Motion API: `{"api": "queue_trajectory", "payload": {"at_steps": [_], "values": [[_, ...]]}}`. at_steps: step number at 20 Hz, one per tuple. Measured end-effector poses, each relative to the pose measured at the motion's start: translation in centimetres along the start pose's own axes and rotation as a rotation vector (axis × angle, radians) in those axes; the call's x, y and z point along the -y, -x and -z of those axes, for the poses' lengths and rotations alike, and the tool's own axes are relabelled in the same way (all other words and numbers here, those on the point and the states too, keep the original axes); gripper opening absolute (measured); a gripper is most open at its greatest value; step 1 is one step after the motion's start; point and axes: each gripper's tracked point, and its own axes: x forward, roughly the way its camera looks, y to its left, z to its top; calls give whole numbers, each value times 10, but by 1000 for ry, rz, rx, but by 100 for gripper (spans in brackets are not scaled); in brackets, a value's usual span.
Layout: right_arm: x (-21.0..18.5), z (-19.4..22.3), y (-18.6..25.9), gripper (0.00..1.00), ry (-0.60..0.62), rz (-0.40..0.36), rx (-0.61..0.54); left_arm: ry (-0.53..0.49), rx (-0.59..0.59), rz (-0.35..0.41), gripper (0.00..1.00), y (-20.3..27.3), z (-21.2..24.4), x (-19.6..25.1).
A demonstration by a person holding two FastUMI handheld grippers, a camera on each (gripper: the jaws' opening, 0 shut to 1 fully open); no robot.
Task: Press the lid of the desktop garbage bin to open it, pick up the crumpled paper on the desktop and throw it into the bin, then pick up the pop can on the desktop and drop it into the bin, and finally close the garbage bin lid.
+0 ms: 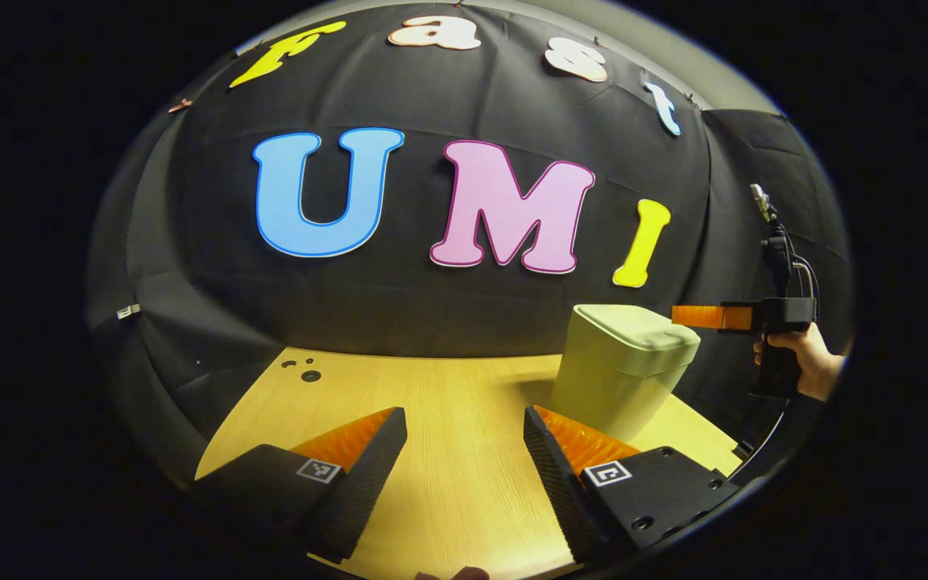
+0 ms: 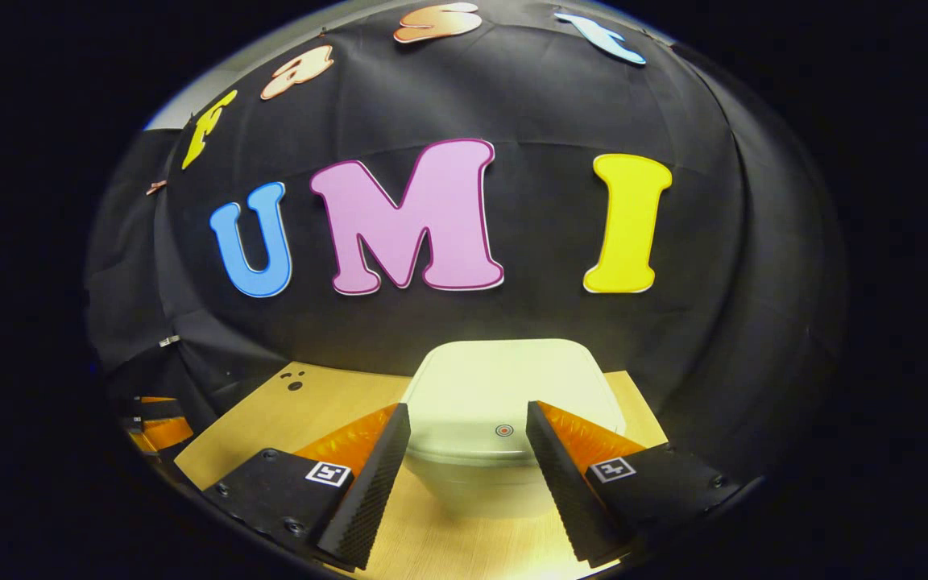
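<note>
**Right gripper lined up over bin lid, press not yet made**

Nearest in the right gripper view: the right gripper (image 2: 468,451), fingers spread apart, nothing between them. Just past the tips sits the garbage bin (image 2: 472,483) on the wooden desktop (image 2: 327,403), lid (image 2: 504,379) flat and closed. A small round mark (image 2: 504,430) sits near the lid's front edge, between the two fingertips; likely the press spot. Whether the tips touch the lid yet, cannot tell.

Left gripper view: the left gripper (image 1: 464,459) is also spread wide and empty, low over bare desktop (image 1: 432,387), with the bin (image 1: 621,370) off to its right. Farther off, the right gripper (image 1: 702,316) shows from the side, fingers level with the lid top at its far edge, held by a hand (image 1: 802,362). Behind everything, the black cloth wall (image 1: 190,266).

Step in hand, as I judge it: press the lid to pop it. To do it well:
- bring one fingertip onto the round mark rather than straddling it with the open gap
- push straight down, short and firm, so the light bin doesn't skid or tip
- lift clear right after so the lid can spring up

Crumpled paper and pop can: can't place them from these views. Left gripper is idle; could steady the bin if it slides.
</note>
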Motion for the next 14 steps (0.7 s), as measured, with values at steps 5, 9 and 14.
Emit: {"api": "queue_trajectory", "payload": {"at_steps": [5, 9, 14], "values": [[-22, -7, 22, 92, 28, -40, 21, -10, 3, 16, 94, 0, -3, 8], [-45, -7, 38, 92, 56, -78, 30, -20, 11, 25, 94, 0, -5, 11], [-71, -4, 55, 92, 72, -115, 42, -25, 16, 30, 94, 1, -7, 11]]}}
